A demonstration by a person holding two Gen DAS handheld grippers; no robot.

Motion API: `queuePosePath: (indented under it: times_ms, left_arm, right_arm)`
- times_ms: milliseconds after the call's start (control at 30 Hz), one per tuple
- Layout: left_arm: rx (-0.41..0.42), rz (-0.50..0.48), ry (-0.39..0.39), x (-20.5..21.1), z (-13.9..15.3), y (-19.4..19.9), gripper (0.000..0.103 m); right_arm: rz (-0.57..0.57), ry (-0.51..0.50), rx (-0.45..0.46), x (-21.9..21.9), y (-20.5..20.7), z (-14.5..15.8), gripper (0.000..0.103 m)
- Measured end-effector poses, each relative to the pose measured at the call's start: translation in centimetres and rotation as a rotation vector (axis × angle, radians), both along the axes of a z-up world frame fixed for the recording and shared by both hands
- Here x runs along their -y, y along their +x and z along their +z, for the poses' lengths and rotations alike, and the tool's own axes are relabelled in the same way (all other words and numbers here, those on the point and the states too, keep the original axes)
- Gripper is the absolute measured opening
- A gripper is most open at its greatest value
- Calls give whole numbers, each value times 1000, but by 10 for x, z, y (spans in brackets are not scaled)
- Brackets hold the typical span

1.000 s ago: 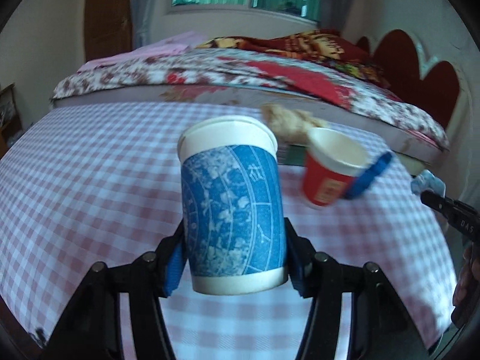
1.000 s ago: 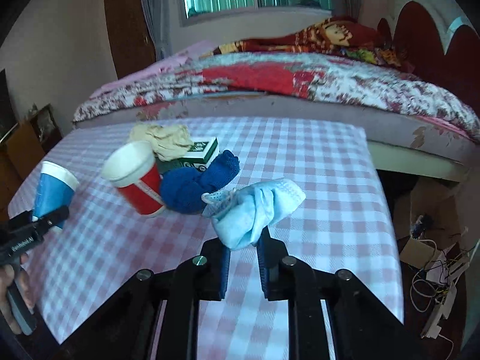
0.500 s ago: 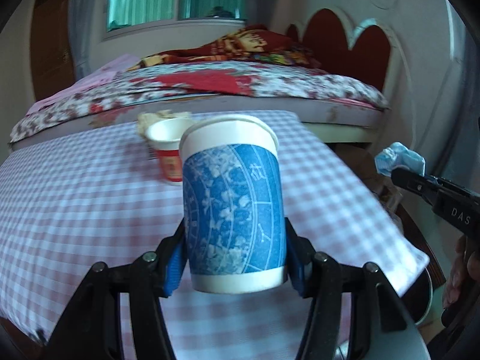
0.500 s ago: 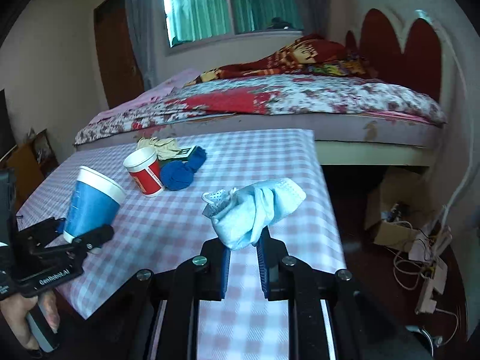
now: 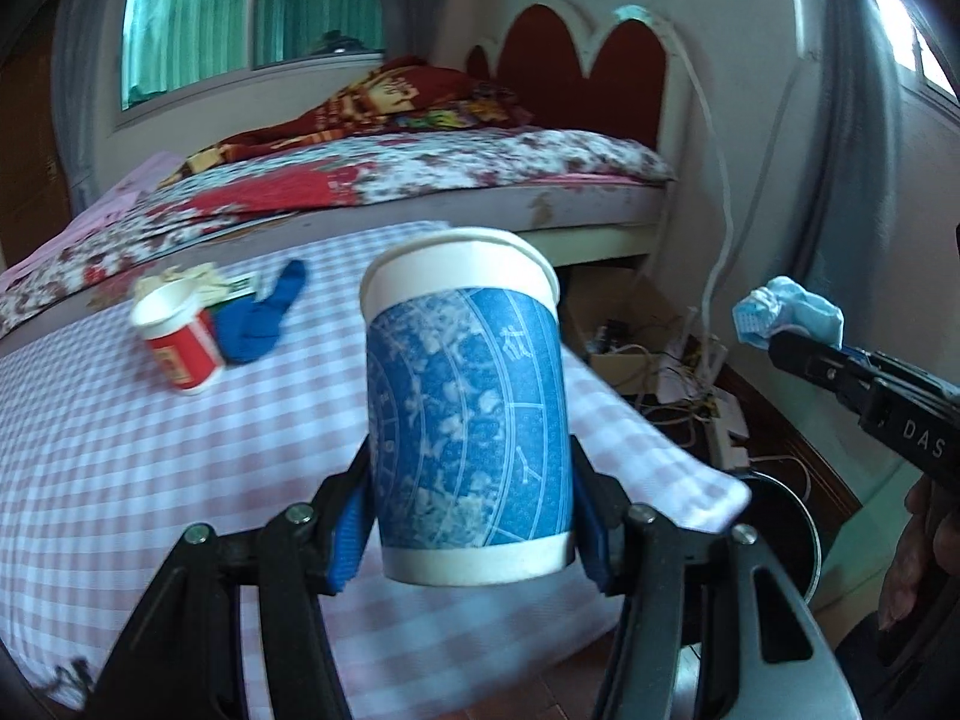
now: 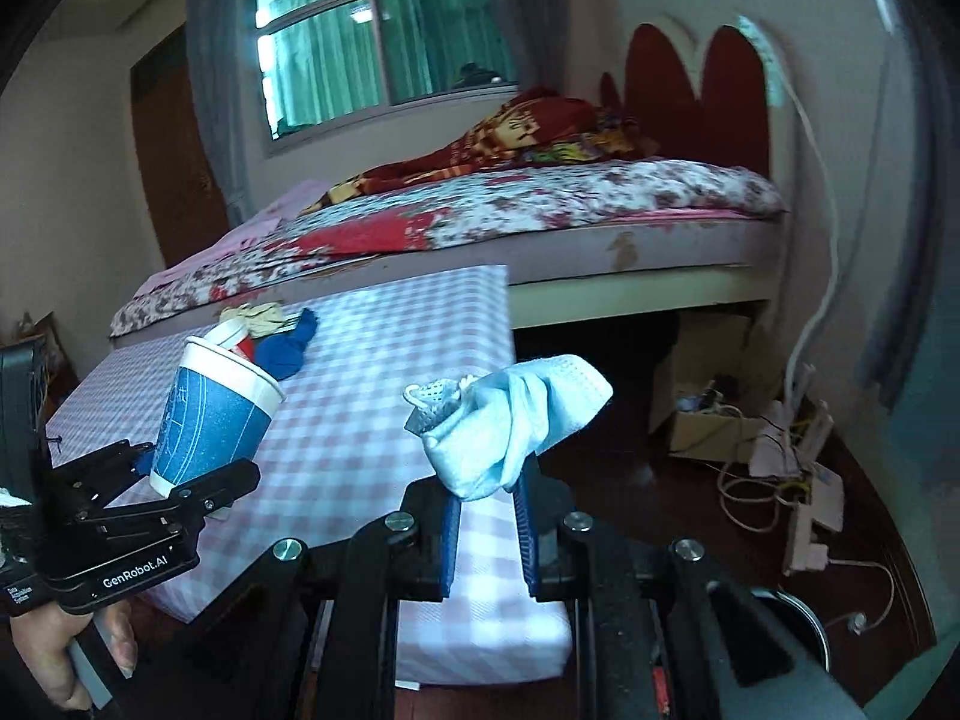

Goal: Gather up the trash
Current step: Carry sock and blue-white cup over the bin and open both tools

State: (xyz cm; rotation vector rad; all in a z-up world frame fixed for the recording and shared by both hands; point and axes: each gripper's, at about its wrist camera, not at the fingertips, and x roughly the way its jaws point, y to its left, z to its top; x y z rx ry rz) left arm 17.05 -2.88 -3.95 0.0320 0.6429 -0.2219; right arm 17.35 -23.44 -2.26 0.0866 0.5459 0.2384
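Clamping a blue patterned paper cup (image 5: 465, 420) upright, your left claw (image 5: 468, 516) holds it above the pink checked surface (image 5: 120, 450); your right claw (image 6: 486, 516) pinches a crumpled pale-blue face mask (image 6: 516, 420). Beyond, one tipped red paper cup (image 5: 180, 345) touches a blue cloth (image 5: 264, 318). Only the right view shows your left hand (image 6: 54, 654).

red cup (image 6: 235, 341): mostly hidden | dark round object (image 5: 780, 531): possibly a bin, cut off
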Motion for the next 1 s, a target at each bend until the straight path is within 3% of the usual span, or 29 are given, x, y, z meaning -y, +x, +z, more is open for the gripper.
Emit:
queuePosePath:
  times_ms: [633, 1000]
  left_arm:
    - [-56, -302, 37, 144, -20, -22, 58]
    - [-194, -489, 22, 209, -60, -24, 58]
  right_arm:
    - [-249, -10, -71, 128, -59, -38, 18]
    - [-322, 11, -217, 187, -76, -94, 18]
